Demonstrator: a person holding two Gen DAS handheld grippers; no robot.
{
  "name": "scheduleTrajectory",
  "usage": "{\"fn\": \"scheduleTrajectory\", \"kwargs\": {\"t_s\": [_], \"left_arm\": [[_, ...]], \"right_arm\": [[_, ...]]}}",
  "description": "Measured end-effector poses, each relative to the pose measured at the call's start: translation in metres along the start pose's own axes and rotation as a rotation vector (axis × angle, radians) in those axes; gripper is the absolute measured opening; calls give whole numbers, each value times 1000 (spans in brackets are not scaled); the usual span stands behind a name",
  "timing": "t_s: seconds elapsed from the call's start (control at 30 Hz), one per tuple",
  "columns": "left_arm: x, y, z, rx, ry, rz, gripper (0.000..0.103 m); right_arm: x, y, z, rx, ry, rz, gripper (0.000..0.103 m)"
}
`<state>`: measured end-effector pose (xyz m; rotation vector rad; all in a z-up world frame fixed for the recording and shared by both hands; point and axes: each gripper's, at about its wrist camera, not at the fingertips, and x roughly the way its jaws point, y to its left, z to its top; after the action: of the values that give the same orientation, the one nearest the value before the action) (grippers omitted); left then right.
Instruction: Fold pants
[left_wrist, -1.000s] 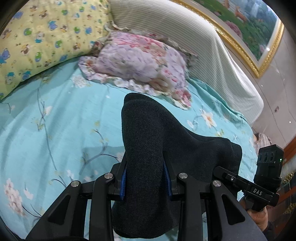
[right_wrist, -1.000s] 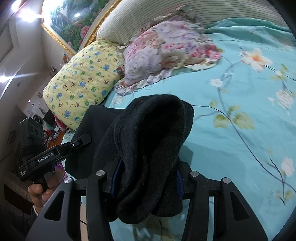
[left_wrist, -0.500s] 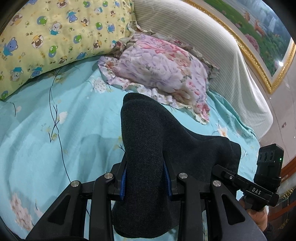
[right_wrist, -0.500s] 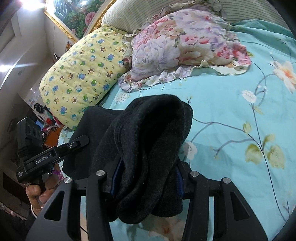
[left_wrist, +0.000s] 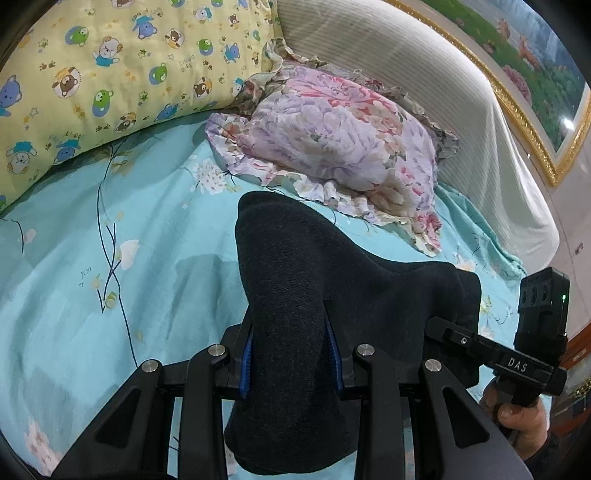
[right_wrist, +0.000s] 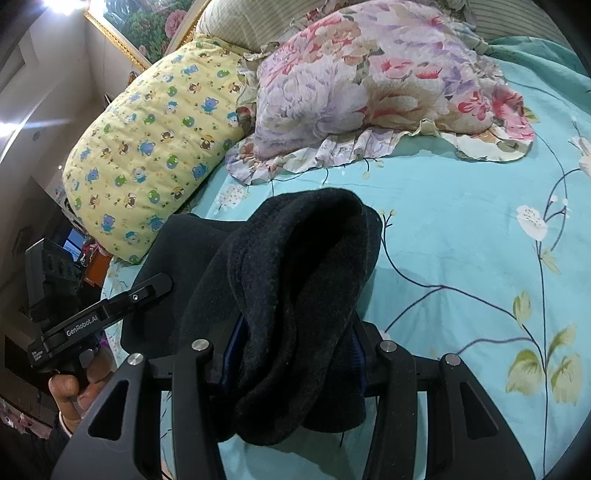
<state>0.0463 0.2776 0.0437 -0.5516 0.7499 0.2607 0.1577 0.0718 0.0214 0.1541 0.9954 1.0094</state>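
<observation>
Dark navy pants hang bunched between both grippers above the turquoise flowered bedsheet. My left gripper is shut on one thick fold of the pants, which drapes over and below its blue-padded fingers. In the right wrist view the fleecy inside of the pants is rolled up in my right gripper, which is shut on it. The cloth stretches sideways from one gripper to the other. A hand holds the right gripper's handle in the left wrist view, and another hand holds the left gripper's handle in the right wrist view.
A floral ruffled pillow lies just beyond the pants, a yellow bear-print pillow to its left, and a striped headboard cover behind. A gold-framed picture hangs on the wall. Open sheet spreads to the right.
Both grippers have carried the pants forward toward the pillows, which now look larger and nearer. The grip on the cloth is unchanged.
</observation>
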Motion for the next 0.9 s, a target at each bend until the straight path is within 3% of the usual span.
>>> {"fn": "scheduleTrajectory", "kwargs": {"t_s": [0.27, 0.57, 0.9], "left_arm": [[15, 9, -4, -15, 26, 11, 34], [19, 18, -8, -36, 34, 26, 57], [14, 18, -14, -34, 37, 41, 68]], "right_arm": [[12, -9, 1, 6, 16, 5, 52], [16, -23, -4, 38, 16, 13, 64], [6, -24, -9, 47, 0, -22, 72]]}}
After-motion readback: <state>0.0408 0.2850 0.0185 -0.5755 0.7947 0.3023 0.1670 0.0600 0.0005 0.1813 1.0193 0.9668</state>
